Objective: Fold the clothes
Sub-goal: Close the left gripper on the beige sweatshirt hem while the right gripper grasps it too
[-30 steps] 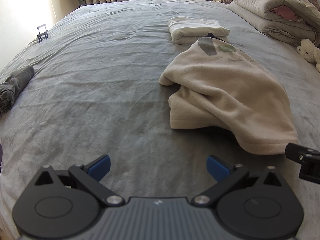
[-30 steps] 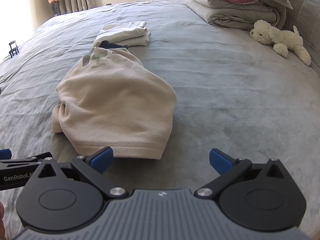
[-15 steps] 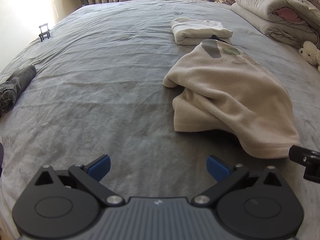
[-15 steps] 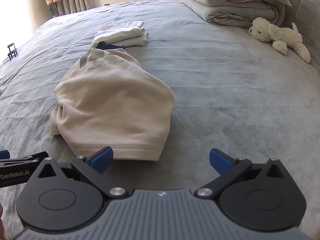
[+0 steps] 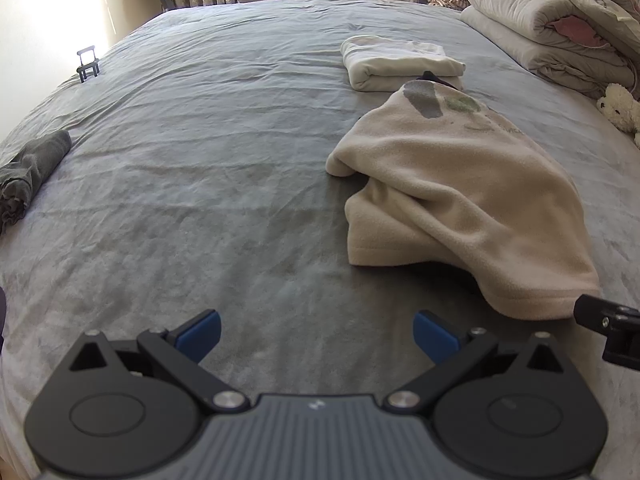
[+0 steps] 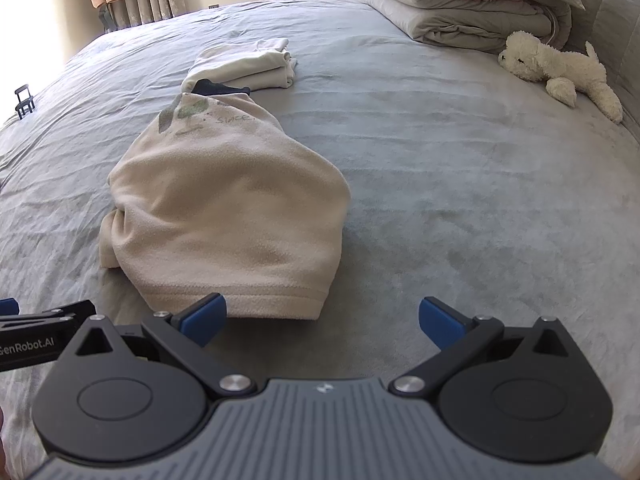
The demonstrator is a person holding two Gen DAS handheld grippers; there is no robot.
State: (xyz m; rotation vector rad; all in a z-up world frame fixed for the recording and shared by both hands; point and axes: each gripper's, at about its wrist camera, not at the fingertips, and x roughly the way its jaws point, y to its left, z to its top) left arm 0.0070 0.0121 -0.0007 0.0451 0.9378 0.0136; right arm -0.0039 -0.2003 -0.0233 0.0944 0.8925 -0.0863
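A beige fleece sweatshirt (image 5: 460,196) (image 6: 232,208) with a green and grey print lies rumpled on the grey bed, hem toward me. Behind it sits a folded white garment (image 5: 396,64) (image 6: 248,66), with a dark piece showing between the two. My left gripper (image 5: 316,334) is open over bare bedsheet, left of the sweatshirt's hem. My right gripper (image 6: 322,318) is open too, its left fingertip just in front of the hem and its right one over bare sheet. Nothing is held. Each gripper's body shows at the edge of the other's view.
A dark grey garment (image 5: 28,168) lies crumpled at the bed's left edge. Rolled grey duvets (image 6: 472,4) and a white plush toy (image 6: 560,72) sit at the far right. A small black stand (image 5: 88,63) is at the far left. Curtains hang behind the bed.
Both grippers have edged slightly forward and right toward the sweatshirt's hem. The clothes have not moved, and both grippers stay open.
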